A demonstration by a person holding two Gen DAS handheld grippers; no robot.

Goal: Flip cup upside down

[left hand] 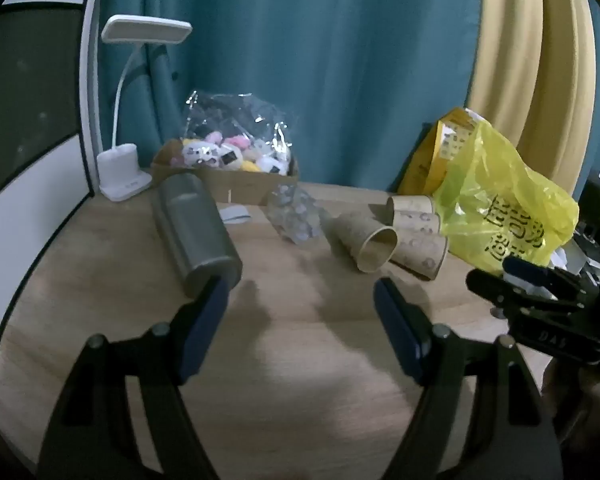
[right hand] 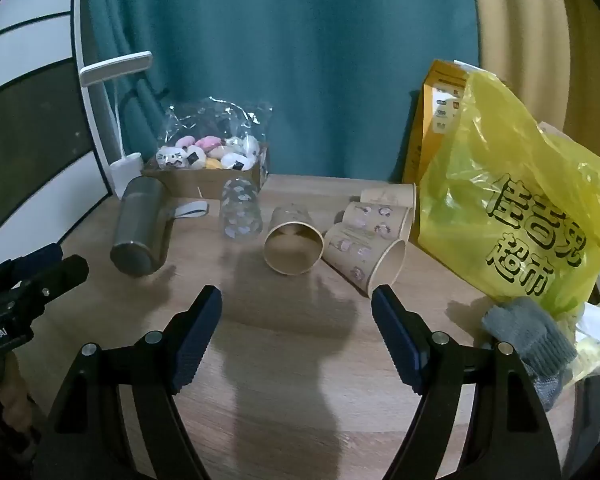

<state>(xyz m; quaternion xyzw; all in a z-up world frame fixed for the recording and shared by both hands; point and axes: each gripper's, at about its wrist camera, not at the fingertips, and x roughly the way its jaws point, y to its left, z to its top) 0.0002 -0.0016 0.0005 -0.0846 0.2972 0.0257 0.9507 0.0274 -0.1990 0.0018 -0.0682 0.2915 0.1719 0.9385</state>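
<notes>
Several brown paper cups lie on their sides on the wooden table (right hand: 284,360). The nearest cup (right hand: 293,241) points its open mouth toward me; it also shows in the left wrist view (left hand: 367,241). Others (right hand: 367,254) lie to its right beside the yellow bag. A clear patterned cup (right hand: 240,211) stands upside down left of them. My right gripper (right hand: 296,304) is open and empty, a little short of the nearest cup. My left gripper (left hand: 300,300) is open and empty, with a grey metal flask (left hand: 194,232) lying by its left finger.
A yellow plastic bag (right hand: 512,216) fills the right side, with a grey glove (right hand: 528,336) in front of it. A cardboard box of plush toys (right hand: 208,164) and a white desk lamp (left hand: 124,176) stand at the back before a teal curtain.
</notes>
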